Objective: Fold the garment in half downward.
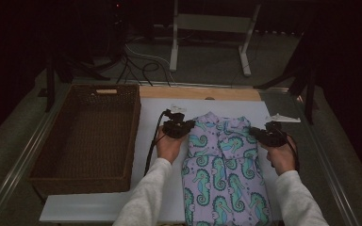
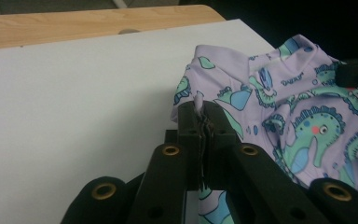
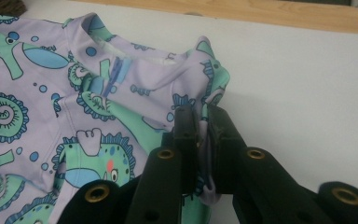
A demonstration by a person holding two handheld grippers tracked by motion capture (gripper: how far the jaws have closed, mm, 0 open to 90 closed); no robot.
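Nearest the lower edge of the high view, two pale-sleeved forearms reaching forward over a white desk (image 1: 151,113). Between them, a lilac garment printed with green-and-blue seahorses (image 1: 221,174), laid flat and lengthwise on the right half of the desk, collar end away from the person. At its upper left corner, the left tool (image 1: 177,125), black, two-jawed, held from below by the left hand (image 1: 168,145); jaws pinched tight on a fold of the lilac cloth at the garment's edge, seen close up in the left gripper view as left tool (image 2: 204,122) with fabric squeezed between the pads. At the upper right corner, the right tool (image 1: 267,135) in the right hand (image 1: 281,155), likewise clamped on a bunched fold of the same cloth, shown in the right gripper view as right tool (image 3: 203,125) with purple fabric bulging between the jaws. Left of the garment, well apart, a dark brown woven rectangular basket (image 1: 42,165) beside the desk. Farther off, a pale wooden strip (image 1: 198,92) along the desk's far edge, then grey floor with black cables (image 1: 141,66) and a white metal stand (image 1: 212,23).
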